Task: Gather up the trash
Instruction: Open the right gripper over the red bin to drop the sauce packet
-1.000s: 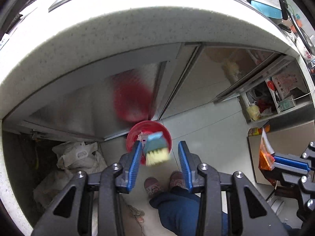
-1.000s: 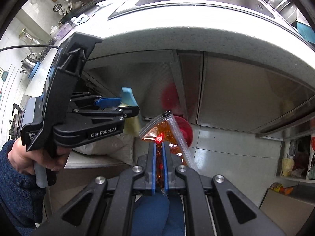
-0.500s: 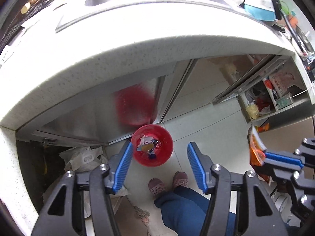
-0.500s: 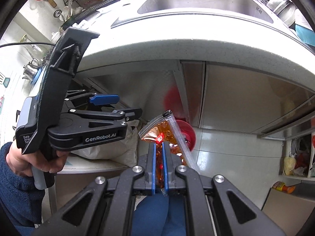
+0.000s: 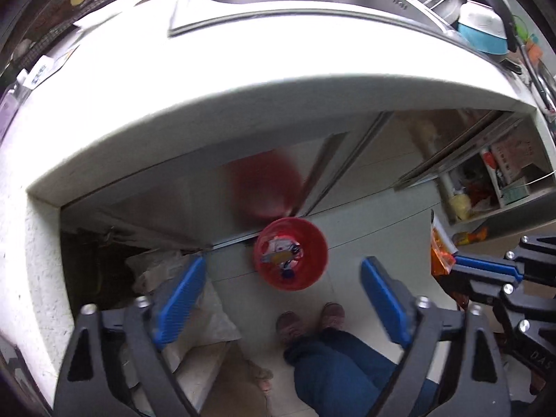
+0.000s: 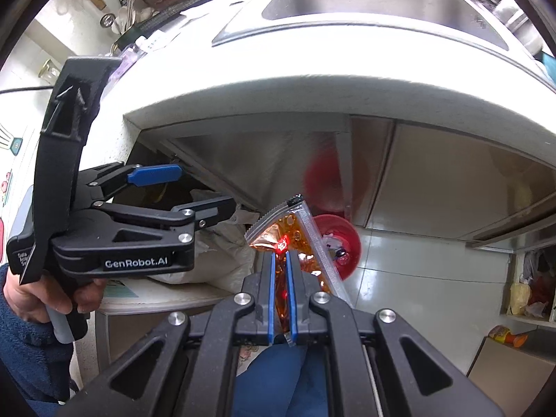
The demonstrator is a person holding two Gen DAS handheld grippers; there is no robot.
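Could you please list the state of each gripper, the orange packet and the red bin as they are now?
left gripper: open, jaws just opened, nothing between them.
right gripper: shut on the orange packet.
red bin: upright on the floor, open-topped, trash inside.

Reading "GenRobot.AI" in white letters on the black side of my left gripper, seen from the right wrist. A small white label at that body's rear corner is showing "Data" and further lines too small to make out. From the left wrist, "DAS" is showing raised on the black body of my right gripper at the frame's lower right edge. Print on the packets and boxes on the open shelf is blurring past reading.
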